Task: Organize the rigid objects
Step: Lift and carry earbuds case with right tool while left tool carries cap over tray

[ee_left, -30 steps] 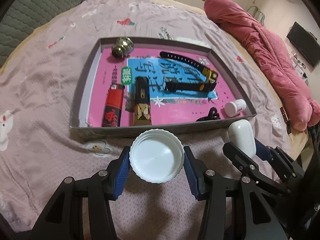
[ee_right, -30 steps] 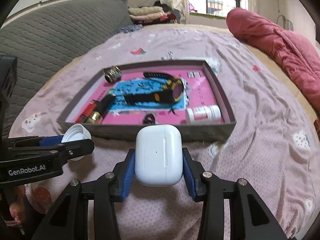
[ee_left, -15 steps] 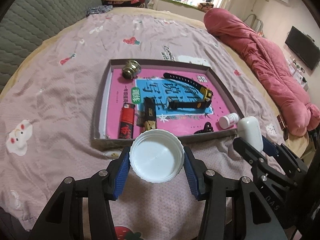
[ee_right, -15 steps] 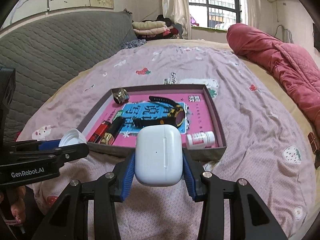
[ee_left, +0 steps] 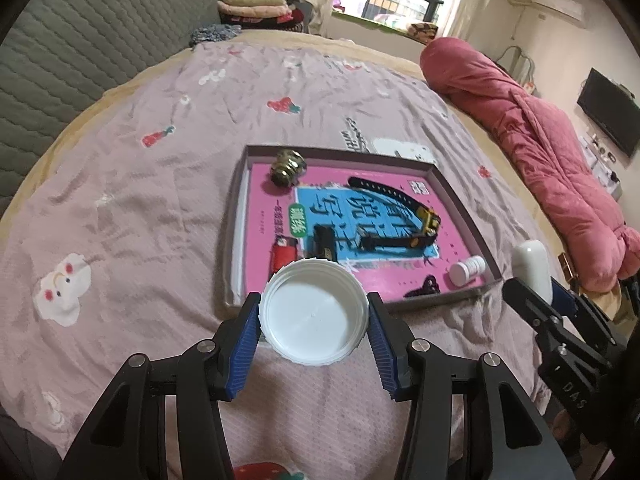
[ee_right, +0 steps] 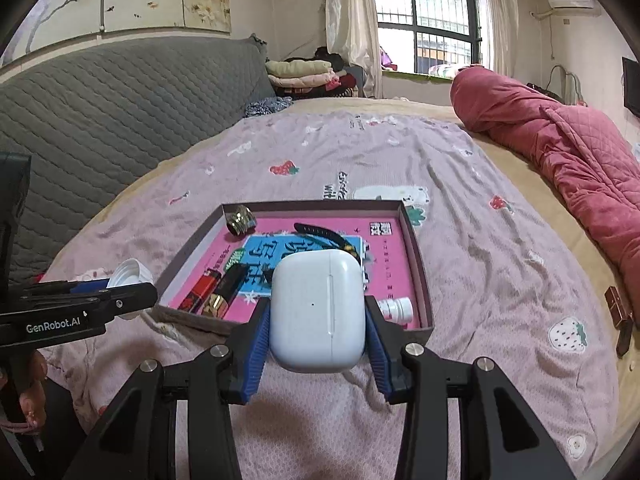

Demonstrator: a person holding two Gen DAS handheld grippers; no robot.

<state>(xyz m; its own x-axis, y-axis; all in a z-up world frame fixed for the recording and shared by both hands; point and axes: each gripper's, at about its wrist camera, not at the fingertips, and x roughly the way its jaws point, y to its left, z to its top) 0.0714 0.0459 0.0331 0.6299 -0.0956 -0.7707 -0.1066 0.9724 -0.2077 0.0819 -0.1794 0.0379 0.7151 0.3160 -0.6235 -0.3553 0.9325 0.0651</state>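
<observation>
While the shallow box [ee_left: 464, 216] sits mid-bed [ee_left: 132, 208], open sheet surrounds it. Left gripper [ee_left: 313, 318] fingers clamp a white cap [ee_left: 312, 312]; right gripper [ee_right: 318, 320] fingers clamp a white earbud case [ee_right: 318, 312].

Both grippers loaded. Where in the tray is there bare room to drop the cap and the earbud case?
In the tray, bare pink lies along the right wall beyond the pill bottle, and along the left wall beyond the red lighter. The centre is crowded by the watch.
</observation>
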